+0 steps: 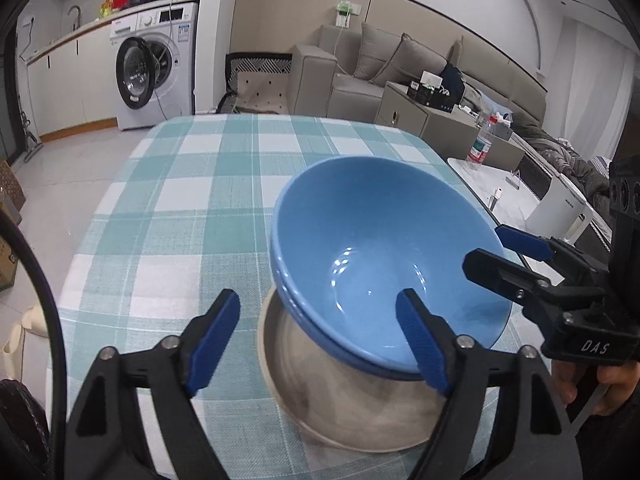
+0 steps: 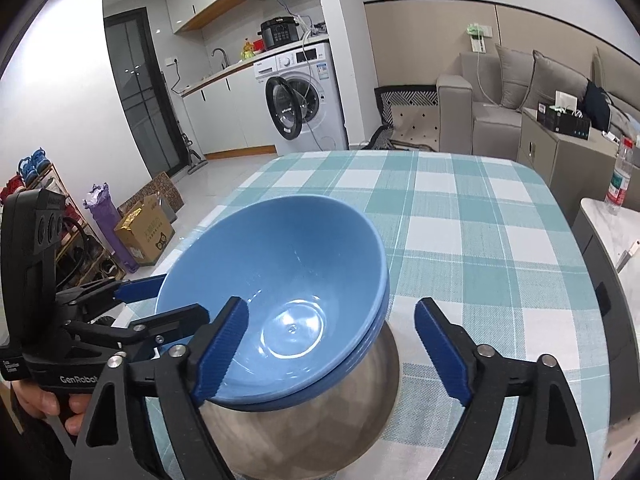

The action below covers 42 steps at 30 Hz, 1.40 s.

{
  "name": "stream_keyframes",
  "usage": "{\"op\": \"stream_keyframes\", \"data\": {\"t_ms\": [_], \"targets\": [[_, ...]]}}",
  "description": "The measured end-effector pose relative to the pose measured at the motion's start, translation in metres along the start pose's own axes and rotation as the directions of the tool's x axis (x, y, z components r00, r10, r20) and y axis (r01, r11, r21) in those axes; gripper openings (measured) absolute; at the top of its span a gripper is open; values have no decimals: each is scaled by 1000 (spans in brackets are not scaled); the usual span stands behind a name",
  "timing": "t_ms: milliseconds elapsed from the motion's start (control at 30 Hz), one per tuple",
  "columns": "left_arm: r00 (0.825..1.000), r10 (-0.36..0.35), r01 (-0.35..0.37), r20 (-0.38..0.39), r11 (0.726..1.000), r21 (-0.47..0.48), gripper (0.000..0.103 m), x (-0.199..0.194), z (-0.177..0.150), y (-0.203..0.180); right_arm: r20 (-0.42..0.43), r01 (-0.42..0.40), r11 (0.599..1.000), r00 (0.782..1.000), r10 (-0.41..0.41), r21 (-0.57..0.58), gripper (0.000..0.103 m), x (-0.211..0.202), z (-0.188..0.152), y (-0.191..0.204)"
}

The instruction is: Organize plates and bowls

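Two nested blue bowls (image 1: 384, 264) sit tilted inside a steel bowl (image 1: 344, 392) on the checked tablecloth (image 1: 180, 200). My left gripper (image 1: 320, 340) is open, its right finger inside the blue bowl and its left finger outside over the cloth. In the right wrist view the blue bowls (image 2: 280, 280) rest in the steel bowl (image 2: 312, 420). My right gripper (image 2: 332, 348) is open, its left finger inside the bowl, its right finger outside. Each gripper shows in the other's view, straddling the rim: the right one (image 1: 504, 256), the left one (image 2: 160, 300).
A washing machine (image 1: 156, 64) and kitchen counter stand beyond the table on the left. A grey sofa (image 1: 400, 68) and low cabinets are behind on the right. A water bottle (image 1: 482, 142) stands on a side table. Boxes (image 2: 146, 228) and a shoe rack sit on the floor.
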State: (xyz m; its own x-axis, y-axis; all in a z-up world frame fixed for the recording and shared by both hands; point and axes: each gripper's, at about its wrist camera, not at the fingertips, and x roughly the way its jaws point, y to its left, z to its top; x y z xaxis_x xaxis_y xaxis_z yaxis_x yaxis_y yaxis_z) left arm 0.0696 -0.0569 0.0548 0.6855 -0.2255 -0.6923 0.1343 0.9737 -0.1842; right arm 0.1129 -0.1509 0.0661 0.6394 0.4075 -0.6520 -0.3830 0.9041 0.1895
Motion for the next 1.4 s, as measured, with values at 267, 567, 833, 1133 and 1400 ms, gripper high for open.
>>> {"op": "stream_keyframes", "data": {"t_ms": [267, 567, 833, 1133, 1400], "targets": [[988, 17, -27, 156, 998, 64, 103, -24, -8, 6, 56, 14, 999, 998, -13, -29, 102, -17, -10, 0], [972, 34, -58, 233, 994, 97, 103, -29, -30, 17, 134, 20, 999, 991, -15, -37, 102, -34, -28, -2], [967, 56, -70, 248, 996, 47, 103, -26, -49, 32, 177, 22, 996, 984, -7, -84, 102, -43, -55, 8], [957, 68, -97, 283, 991, 90, 103, -29, -71, 26, 220, 4, 994, 975, 20, -108, 102, -46, -82, 16], [943, 65, -95, 326, 993, 77, 103, -40, -86, 22, 261, 11, 993, 965, 21, -121, 102, -55, -95, 18]]}}
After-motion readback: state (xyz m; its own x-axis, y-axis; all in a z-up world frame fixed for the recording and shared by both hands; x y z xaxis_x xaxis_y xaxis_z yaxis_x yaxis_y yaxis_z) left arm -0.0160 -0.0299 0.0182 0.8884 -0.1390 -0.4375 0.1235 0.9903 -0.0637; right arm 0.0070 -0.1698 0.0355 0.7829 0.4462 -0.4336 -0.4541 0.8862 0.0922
